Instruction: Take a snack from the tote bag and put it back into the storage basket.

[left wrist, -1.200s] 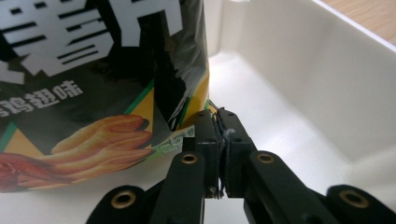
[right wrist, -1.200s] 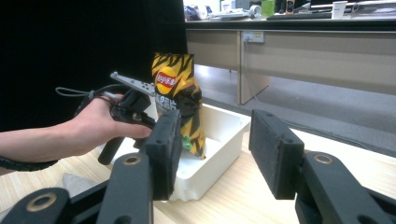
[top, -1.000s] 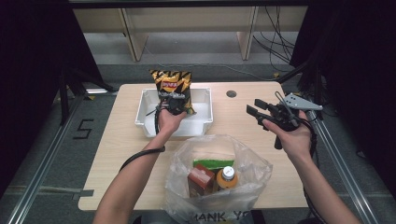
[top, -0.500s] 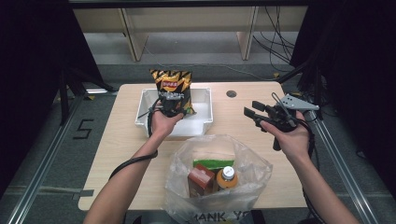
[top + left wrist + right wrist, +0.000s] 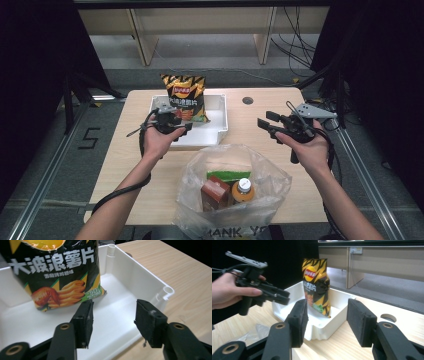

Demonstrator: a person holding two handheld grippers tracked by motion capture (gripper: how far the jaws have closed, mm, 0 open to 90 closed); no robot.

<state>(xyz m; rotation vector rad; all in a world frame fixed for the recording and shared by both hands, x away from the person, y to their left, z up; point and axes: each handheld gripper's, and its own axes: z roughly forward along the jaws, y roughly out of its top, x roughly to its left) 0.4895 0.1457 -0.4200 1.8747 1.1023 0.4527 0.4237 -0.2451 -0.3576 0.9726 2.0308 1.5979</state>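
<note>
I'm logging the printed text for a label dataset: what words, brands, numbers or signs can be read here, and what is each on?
"大波浪薯片": black and yellow crisp bag standing in the white plastic bin.
"50": green corner flash on that bag; rest blurred.
Small line under the big characters: too blurred.
Red brand logo on the bag: too small.
"5": grey floor.
"ANK Y": clear plastic bag, cut off.

left gripper: matte black, brass-coloured pivot rivets, ribbed foam pads, grey plate, black cable | right gripper: matte black, grey three-cornered plate, black cable | arms: bare, no sleeves
</note>
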